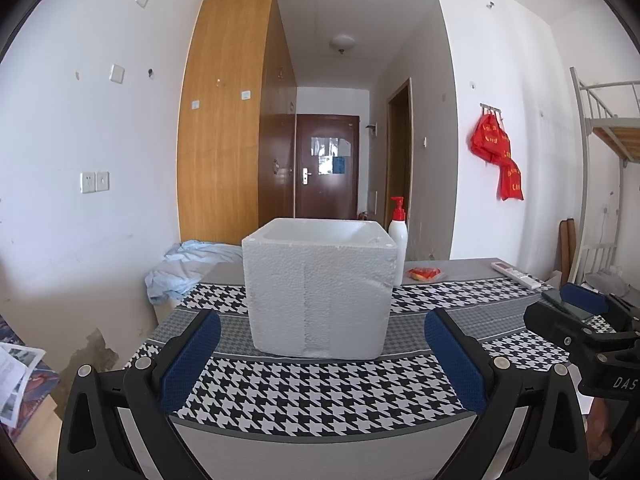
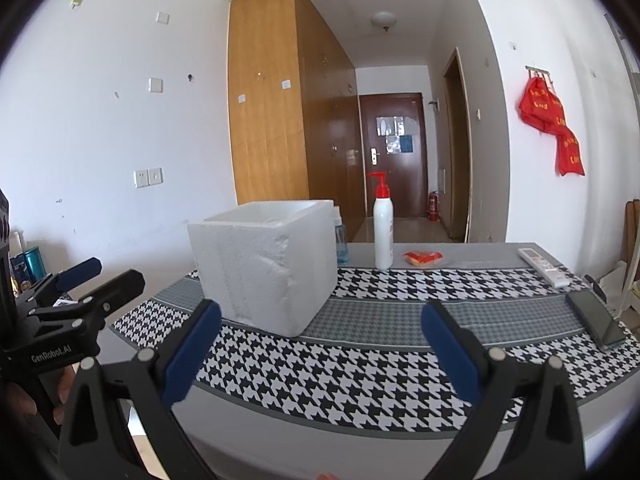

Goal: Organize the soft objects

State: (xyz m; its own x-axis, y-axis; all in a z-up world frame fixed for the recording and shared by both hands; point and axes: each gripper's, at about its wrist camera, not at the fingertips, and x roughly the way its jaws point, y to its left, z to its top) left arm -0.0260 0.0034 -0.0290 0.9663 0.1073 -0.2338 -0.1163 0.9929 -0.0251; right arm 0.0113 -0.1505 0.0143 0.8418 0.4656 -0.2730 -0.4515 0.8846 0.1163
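Note:
A white foam box (image 1: 320,292) with an open top stands on the houndstooth-covered table (image 1: 320,392); it also shows in the right wrist view (image 2: 266,264). A crumpled light blue cloth (image 1: 188,268) lies at the table's far left corner. My left gripper (image 1: 322,354) is open and empty, just in front of the box. My right gripper (image 2: 320,344) is open and empty, to the right of the box above the table's front part. Each gripper shows at the edge of the other's view. The inside of the box is hidden.
A white pump bottle with a red top (image 2: 383,228) and a small red packet (image 2: 422,258) stand behind the box. A white remote (image 2: 544,268) and a dark phone (image 2: 596,322) lie at the table's right. A small blue bottle (image 2: 342,240) stands behind the box.

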